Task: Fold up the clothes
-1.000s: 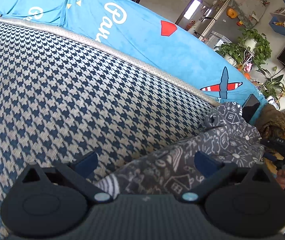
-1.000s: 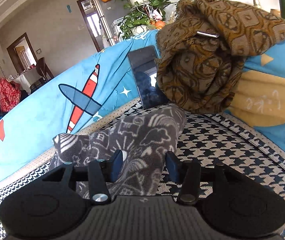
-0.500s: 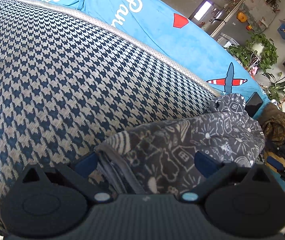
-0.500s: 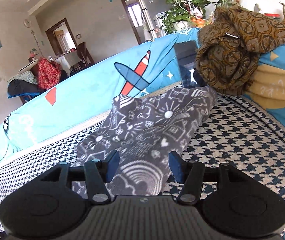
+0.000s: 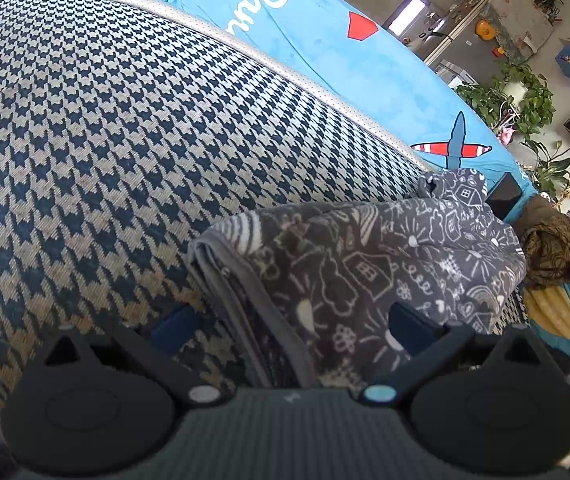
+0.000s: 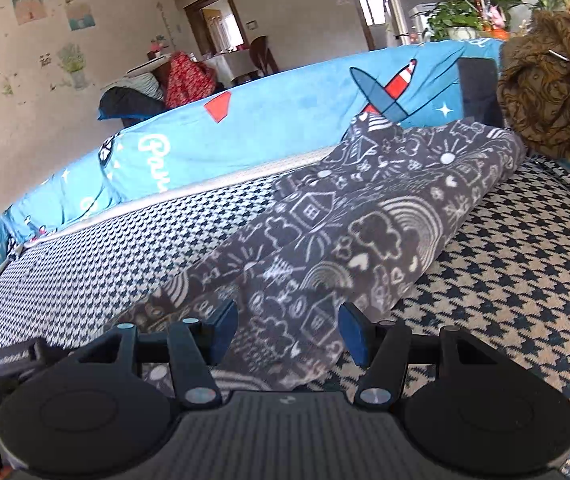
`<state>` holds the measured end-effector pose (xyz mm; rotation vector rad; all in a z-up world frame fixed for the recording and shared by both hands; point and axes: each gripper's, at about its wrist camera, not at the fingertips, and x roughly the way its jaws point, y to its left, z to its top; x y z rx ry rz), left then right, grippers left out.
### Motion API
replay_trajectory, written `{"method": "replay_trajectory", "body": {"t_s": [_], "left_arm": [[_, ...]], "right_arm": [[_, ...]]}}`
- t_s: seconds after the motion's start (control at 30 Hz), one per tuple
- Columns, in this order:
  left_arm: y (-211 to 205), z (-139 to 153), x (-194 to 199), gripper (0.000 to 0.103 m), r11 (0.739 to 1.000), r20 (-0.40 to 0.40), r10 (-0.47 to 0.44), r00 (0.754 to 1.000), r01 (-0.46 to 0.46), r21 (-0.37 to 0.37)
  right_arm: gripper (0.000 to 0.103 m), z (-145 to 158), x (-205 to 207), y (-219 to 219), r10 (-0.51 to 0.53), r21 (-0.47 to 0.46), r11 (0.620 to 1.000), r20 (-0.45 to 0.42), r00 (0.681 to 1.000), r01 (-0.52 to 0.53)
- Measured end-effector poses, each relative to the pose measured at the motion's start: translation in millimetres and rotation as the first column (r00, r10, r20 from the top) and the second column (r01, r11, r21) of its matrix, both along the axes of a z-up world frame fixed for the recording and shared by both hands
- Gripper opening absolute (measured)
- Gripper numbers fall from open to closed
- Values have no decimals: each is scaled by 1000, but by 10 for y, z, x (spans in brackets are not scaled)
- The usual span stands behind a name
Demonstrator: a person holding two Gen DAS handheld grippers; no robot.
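my left claw (image 5: 291,326) stands wide apart, pads clear of the cloth, straddling the near end of the grey doodle-print garment (image 5: 373,272). my right claw (image 6: 287,332) is about half open; its jaws have just been opening, and the garment's near edge lies between them without either pad (image 6: 351,334) pressing on it. so neither claw grips anything.

the garment lies on the houndstooth cushion (image 5: 125,152), already doubled into a long strip. its far end sits against the blue airplane cover (image 6: 285,128) at the back of that cushion, just beside the dark phone (image 6: 479,92) and near the brown patterned cloth (image 6: 549,88) heaped in the corner. in the left view a grey hem with stacked layers shows at the strip's end, just ahead of my left pad (image 5: 175,322).

as i judge it, the step in hand is to take hold again for the next fold, bringing one end of the strip over the other. to do that well i'd want each claw to bite through all the layers at a corner, not just the top one, or the strip will peel open when lifted. the two grips should sit level across the strip's width so the fold line comes out square. lift only enough to clear the cushion, carry the end along the strip, and keep it short of the phone and the brown cloth. the fleece looks soft and thick, so it may sag between the claws; keeping it lightly taut should help.
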<state>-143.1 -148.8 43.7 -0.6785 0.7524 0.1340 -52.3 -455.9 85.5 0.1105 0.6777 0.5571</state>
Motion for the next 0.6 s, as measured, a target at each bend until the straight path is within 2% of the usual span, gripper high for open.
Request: {"method": "replay_trajectory", "body": {"t_s": [0.23,0.3,0.47,0.6], "left_arm": [[-7,-20,-67,103,1000,4,15,1000,-15,4],[-9,-24,-88,103,1000,8,20,1000,-20,4],[24,-28,-174,103,999,15,32,999,-32,2],[55,-30,-227,103,999,18,38,999,-38,-1]], "right_arm": [[55,-103,-430,201,201,-10,980,49,978,-201],[51,-134,-540,259,245,-17,969,69,967,-245],[26,-261,-747,447,346,-56,938,85,934,-342],[22,-367,-863,618,400,-125,914,108,910,-387]]}}
